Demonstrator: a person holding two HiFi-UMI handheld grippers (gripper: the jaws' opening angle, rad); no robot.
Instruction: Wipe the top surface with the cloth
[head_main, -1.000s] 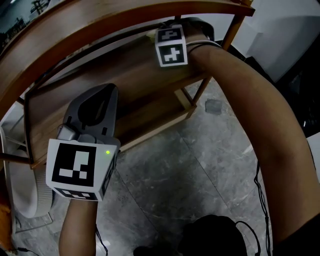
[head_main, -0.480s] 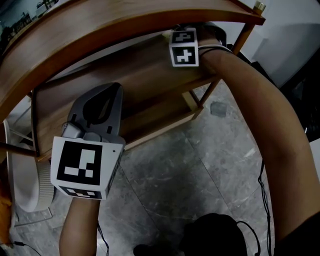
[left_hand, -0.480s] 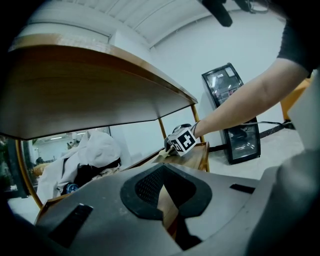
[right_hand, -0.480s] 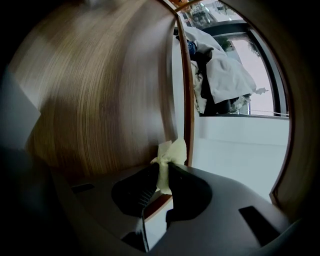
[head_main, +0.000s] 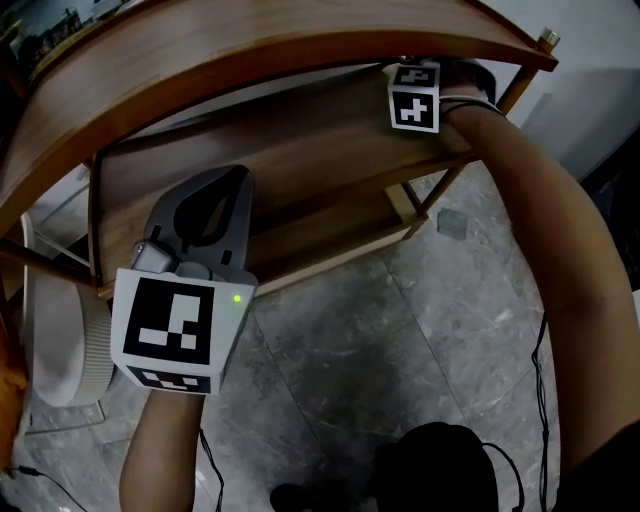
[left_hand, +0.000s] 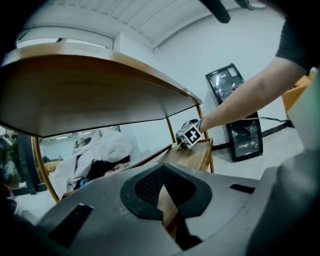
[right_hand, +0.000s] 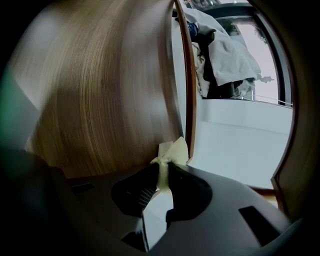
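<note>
R gripper (right_hand: 162, 172) pinches the cloth (right_hand: 174, 151) under the top board (head_main: 250, 40), by its far corner. L gripper (head_main: 208, 200), jaws pressed together on nothing, hangs below its front edge. Risk: thin pinch slips once cloth drags on wood.

The cloth (right_hand: 172, 150) is pale yellow. The top surface (head_main: 250, 45) and the shelf (head_main: 300, 170) below it are warm brown wood with fine, straight grain, darker where shadow falls. The left gripper (left_hand: 162, 172) is mid-grey, and the pads on its jaws are black with a fine mesh texture. The right gripper (right_hand: 161, 172) shows the same grey and black. The left cube (head_main: 170, 335) is white with black square markers and a small green light. The right cube (head_main: 413, 97) has the same black-and-white pattern. The floor (head_main: 400, 330) is grey stone with paler veins. A heap of fabric (right_hand: 225, 60) is white over something dark.
</note>
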